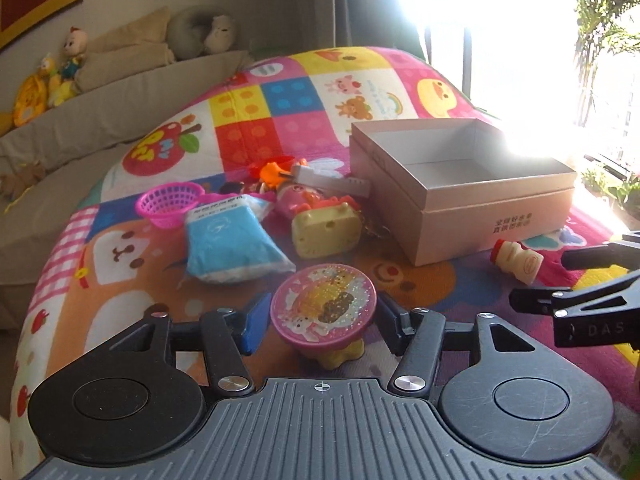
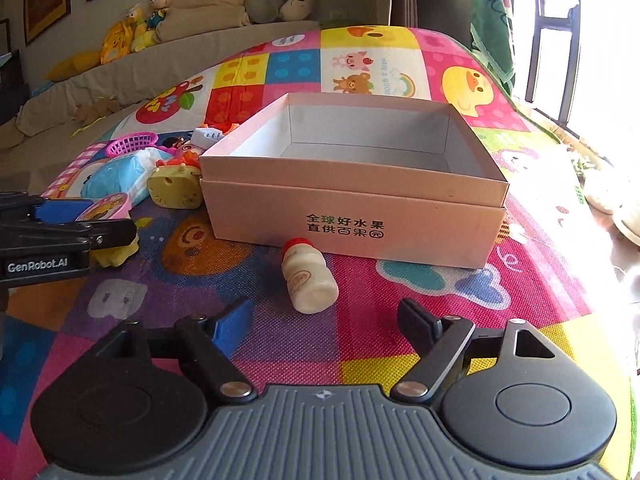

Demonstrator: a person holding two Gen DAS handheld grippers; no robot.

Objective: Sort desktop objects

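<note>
Landmark: the box, pinkish card, open-topped, dark print on its near wall, nothing visible inside. It stands on a patchwork play mat of bright cartoon squares.

1. Bottle: small, cream, red cap, lying on its side on the mat just before the box's near wall, cap toward the box, not touching it.
2. Right tongs: released, jaws wide apart, nothing between them, low over the mat on the near side of the bottle from the box.
3. Left tongs: at the box's left front, well clear of it. The jaws flank a round pink-rimmed toy with a glittery yellow face on a yellow base. Whether the pads press its rim I cannot tell; the gaps look narrow.
4. Yellow toy: blocky, cheese-coloured, close against the box's left wall.
5. Blue pack: soft, white-edged, left of the yellow toy.
6. Pink basket: small, plastic mesh, farthest left of the box, touching the pack's far corner.
7. Heap behind the yellow toy, at the box's left rear corner: a pink figure, orange pieces and a white gadget; details too tangled to tell.

Beyond the mat, far left of the box: a beige sofa carrying plush toys.
</note>
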